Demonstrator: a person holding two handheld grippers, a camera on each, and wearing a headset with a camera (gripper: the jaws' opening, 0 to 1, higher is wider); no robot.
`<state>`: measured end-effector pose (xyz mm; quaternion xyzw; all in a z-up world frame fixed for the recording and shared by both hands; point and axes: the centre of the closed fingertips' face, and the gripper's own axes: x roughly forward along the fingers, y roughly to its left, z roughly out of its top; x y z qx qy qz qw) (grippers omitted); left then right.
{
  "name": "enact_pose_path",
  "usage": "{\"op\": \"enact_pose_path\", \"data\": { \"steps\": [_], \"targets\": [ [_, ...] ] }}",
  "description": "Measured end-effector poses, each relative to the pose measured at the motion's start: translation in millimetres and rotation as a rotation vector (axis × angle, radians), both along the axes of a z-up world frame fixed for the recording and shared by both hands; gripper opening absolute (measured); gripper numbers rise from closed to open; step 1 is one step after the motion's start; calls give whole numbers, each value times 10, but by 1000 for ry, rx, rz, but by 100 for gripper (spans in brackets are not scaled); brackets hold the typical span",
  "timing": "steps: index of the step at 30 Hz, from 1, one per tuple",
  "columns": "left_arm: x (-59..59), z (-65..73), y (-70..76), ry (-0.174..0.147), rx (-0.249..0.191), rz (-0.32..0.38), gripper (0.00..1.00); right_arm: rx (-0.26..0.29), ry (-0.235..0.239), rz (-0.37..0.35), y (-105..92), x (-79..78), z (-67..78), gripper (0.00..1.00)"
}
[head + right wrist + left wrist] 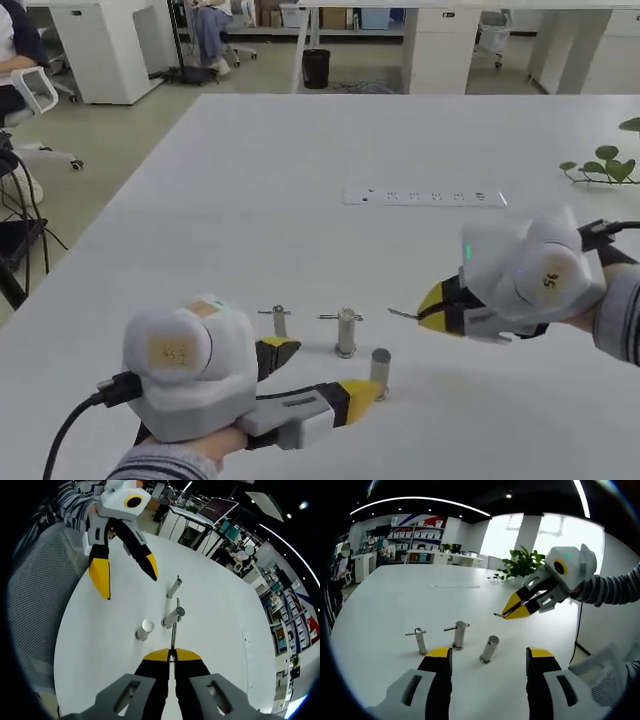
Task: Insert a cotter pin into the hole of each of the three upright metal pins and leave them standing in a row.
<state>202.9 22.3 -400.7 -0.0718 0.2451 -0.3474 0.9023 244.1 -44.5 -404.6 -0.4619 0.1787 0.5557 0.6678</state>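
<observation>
Three short metal pins stand in a row on the white table. The left pin (279,320) and the middle pin (346,332) each carry a cotter pin through the top. Nothing sits in the right pin (380,372), whose top is bare (144,629). My left gripper (320,370) is open low over the table, and the bare pin (490,649) stands just ahead between its jaws. My right gripper (432,308) hovers to the right of the row, shut on a thin cotter pin (173,630) that points toward the pins.
A white power strip (425,197) lies farther back on the table. Green plant leaves (605,168) reach in at the right edge. Beyond the table are white cabinets and a black bin (316,68). The left gripper's cable (70,425) trails off the near left.
</observation>
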Motion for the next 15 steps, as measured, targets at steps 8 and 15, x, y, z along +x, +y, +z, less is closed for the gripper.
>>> {"op": "enact_pose_path", "data": {
  "steps": [8, 15],
  "targets": [
    [-25, 24, -61, 38, -26, -7, 39, -5, -30, 79, 133, -247, 19, 0],
    [-94, 30, -138, 74, -67, -21, 26, 7, -53, 140, 246, -470, 27, 0]
  ]
}}
